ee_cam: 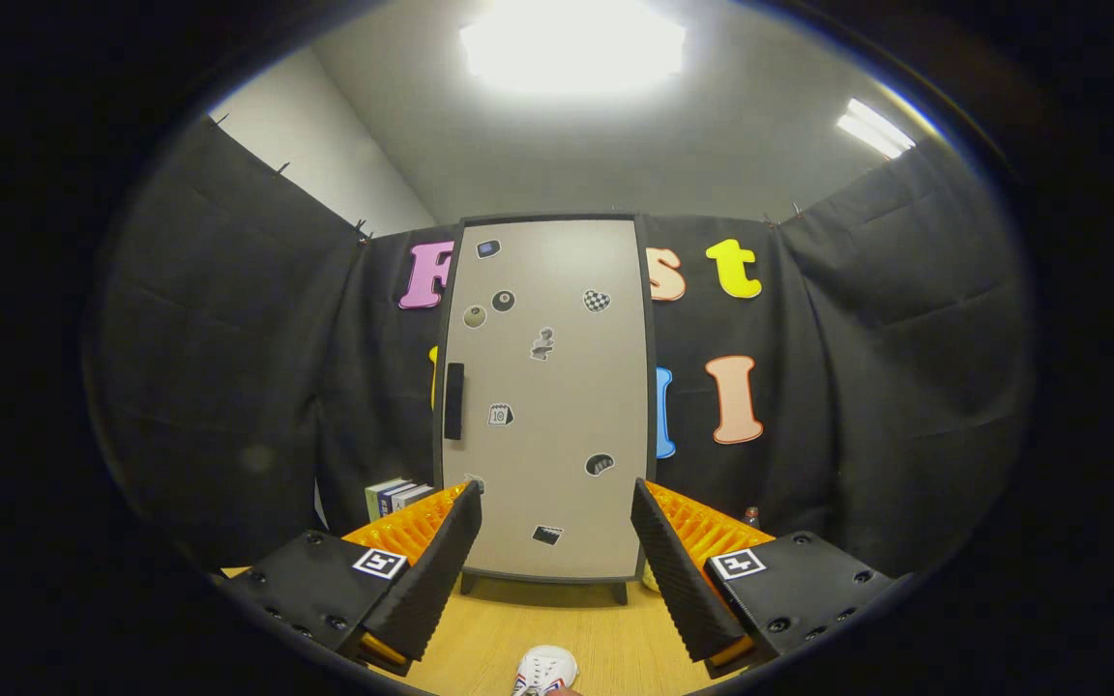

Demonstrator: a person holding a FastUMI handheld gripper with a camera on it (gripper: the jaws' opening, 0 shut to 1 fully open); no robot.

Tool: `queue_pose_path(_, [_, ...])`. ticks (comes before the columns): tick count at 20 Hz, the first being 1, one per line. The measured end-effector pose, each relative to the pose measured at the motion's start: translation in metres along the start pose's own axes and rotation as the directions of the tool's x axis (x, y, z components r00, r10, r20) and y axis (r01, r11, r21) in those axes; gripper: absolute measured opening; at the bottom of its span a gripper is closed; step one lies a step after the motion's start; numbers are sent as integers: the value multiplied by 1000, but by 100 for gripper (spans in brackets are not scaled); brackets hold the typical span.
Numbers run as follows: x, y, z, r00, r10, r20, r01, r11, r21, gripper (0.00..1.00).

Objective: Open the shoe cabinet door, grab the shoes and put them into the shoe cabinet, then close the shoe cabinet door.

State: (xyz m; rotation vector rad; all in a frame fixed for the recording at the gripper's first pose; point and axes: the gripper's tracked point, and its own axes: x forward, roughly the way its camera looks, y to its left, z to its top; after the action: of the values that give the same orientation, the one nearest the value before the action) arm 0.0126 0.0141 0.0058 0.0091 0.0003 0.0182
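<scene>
shoe cabinet (557, 406) is standing upright beyond the fingers (555, 541), door (567, 319) shut, stickers too small to read. fingers are gaping apart, holding nothing. white shoe (545, 670) is sitting on the bench (605, 638) below them.

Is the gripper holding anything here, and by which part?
Nothing is held: the gripper is open, fingers apart, with the closed cabinet door beyond and a shoe on the floor.

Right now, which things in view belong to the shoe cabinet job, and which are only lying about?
For the job:
- tall beige shoe cabinet door, shut, beyond the fingers
- black vertical handle on it
- white shoe on the wooden floor, between the fingers
- gripper, open

Lying about:
- upright books beside the cabinet
</scene>
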Motion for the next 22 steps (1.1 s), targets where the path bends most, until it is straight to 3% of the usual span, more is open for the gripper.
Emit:
queue_pose_path(14, [117,76,56,989,125,74,-125,992,-3,98])
queue_pose_path(22, [202,114,51,985,162,57,-161,987,-21,98])
